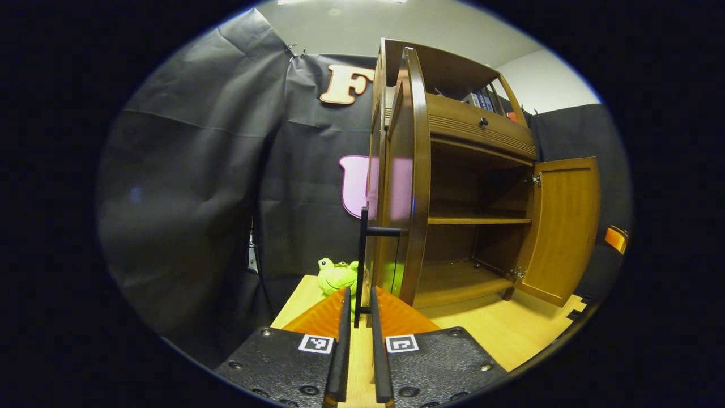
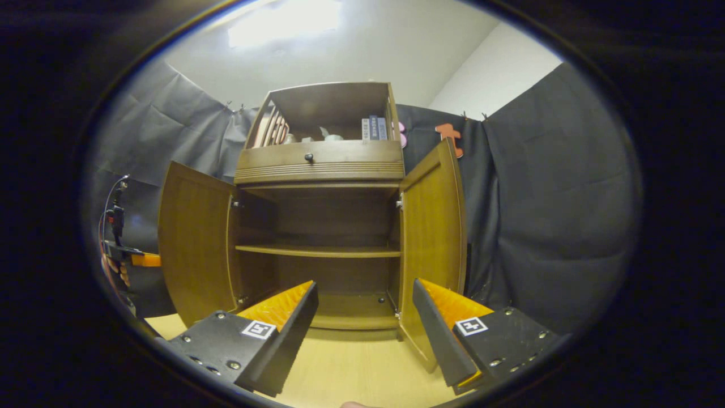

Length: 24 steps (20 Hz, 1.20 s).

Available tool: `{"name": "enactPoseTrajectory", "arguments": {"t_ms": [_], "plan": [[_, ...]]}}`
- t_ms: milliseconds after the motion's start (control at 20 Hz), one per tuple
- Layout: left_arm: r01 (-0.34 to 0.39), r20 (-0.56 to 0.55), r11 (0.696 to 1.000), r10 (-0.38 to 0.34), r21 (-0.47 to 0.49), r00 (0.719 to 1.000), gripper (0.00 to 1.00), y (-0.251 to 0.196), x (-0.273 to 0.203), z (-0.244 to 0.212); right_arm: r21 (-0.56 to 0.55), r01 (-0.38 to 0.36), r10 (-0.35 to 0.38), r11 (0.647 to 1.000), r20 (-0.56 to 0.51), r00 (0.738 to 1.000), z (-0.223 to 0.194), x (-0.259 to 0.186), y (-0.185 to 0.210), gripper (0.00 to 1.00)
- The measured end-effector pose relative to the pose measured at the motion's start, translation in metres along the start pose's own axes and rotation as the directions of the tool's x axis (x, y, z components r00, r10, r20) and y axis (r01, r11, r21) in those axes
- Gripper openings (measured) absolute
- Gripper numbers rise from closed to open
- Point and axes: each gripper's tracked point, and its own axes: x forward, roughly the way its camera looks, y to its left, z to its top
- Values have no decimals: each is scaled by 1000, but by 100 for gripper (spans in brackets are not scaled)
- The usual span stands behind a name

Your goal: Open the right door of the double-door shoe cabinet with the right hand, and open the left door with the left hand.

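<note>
The wooden shoe cabinet (image 2: pixel 320 164) stands on a light wooden table with both lower doors swung out. In the left gripper view the left door (image 1: pixel 410 187) is edge-on right ahead, and its black handle bar (image 1: pixel 361 255) runs down between my left gripper's (image 1: pixel 359 309) fingers. The fingers stand only a narrow way apart, with a sliver of gap on each side of the bar. The right door (image 2: pixel 433 226) hangs wide. My right gripper (image 2: pixel 362 317) is open, back from the cabinet, with nothing between its fingers.
A green plush toy (image 1: pixel 335 276) sits on the table (image 1: pixel 510 328) behind the left door. A drawer with a dark knob (image 2: pixel 308 157) tops the open compartment, and books (image 2: pixel 374 129) stand on the upper shelf. One inner shelf (image 2: pixel 317 250) crosses the compartment.
</note>
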Motion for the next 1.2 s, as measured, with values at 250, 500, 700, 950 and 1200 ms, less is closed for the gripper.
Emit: {"name": "enactPoseTrajectory", "arguments": {"t_ms": [250, 500, 700, 950, 1200], "plan": [[-118, 16, 993, 118, -9, 993, 53, 18, -26, 2, 9, -9, 9, 1000, -24, 1000, -9, 1, -4, 100], [-184, 21, 983, 184, 9, 983, 79, 16, -38, 8, 27, -14, 15, 1000, -53, 998, -15, 0, -6, 99], [-188, -18, 982, 188, 0, 982, 95, 1, -43, 5, -7, -5, 5, 1000, -60, 998, -15, 0, -10, 99], [-175, -16, 984, 176, 36, 984, 92, -32, -53, 10, -15, -7, 5, 1000, -89, 996, -21, -1, -17, 99], [-108, -12, 994, 108, 31, 994, 92, -83, -50, 15, -24, -17, 14, 1000, -119, 993, -27, 0, -11, 100]]}}
